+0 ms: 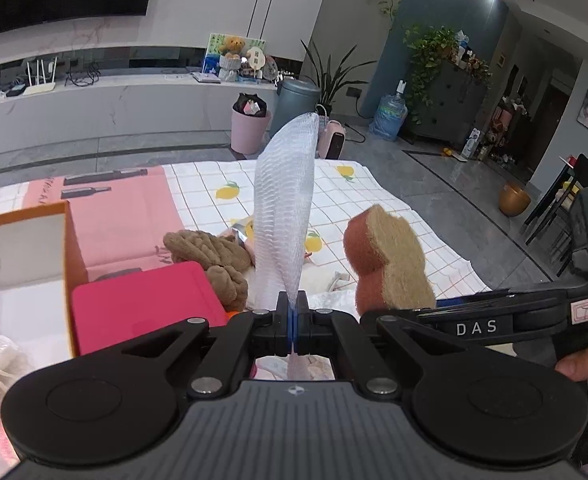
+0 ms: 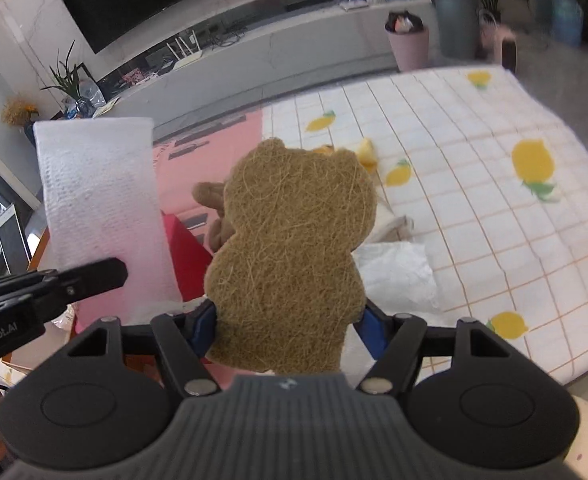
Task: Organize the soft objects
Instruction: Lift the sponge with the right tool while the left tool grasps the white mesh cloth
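Holding items aloft, the left tool [image 1: 293, 312] is clenched on a white foam-net sleeve [image 1: 284, 208] while the right tool [image 2: 284, 334] grasps a brown bear-shaped scouring sponge [image 2: 290, 248]. Neither is stowed yet, and a tan knitted plush [image 1: 214, 258] and white crumpled fabric [image 2: 398, 276] still lie on the lemon-print sheet [image 2: 474, 200] beside the open orange-edged cardboard box [image 1: 26, 248].

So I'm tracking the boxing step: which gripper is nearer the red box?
Left. The left gripper hangs just beside the red box; the right gripper is farther off.
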The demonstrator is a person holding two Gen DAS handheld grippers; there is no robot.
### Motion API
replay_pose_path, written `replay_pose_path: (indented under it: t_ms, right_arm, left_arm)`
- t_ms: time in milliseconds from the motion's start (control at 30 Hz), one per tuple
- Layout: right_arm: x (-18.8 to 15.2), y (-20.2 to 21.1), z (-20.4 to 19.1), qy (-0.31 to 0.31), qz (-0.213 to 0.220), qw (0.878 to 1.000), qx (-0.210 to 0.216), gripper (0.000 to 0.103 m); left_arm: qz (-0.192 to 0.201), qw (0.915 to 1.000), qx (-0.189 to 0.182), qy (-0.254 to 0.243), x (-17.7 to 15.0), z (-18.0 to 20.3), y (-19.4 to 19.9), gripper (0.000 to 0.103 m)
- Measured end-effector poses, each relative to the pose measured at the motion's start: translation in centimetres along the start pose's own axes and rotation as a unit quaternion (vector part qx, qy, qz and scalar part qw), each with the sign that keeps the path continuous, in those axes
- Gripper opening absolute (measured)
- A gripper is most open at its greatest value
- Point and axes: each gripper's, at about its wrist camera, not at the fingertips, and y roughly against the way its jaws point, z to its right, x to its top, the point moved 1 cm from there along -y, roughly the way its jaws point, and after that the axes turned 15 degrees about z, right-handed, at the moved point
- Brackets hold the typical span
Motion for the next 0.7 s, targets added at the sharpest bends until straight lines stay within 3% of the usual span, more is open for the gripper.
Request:
replay_pose_path:
  t_ms: [367, 700]
  right_arm:
    - [3.2, 5.5, -10.6, 0.084, 0.082, 0.993, 0.003, 0.069]
    - [3.4, 7.6, -21.4, 0.143, 0.117, 0.98, 0.071, 0.069]
  left_arm:
    - [0.049, 0.9979, 0.042, 0.004, 2.4, -3.1, 5.8, 0.0]
    - [0.083, 0.9906, 0.109, 0.002, 3.5, -7.9, 11.5, 0.0]
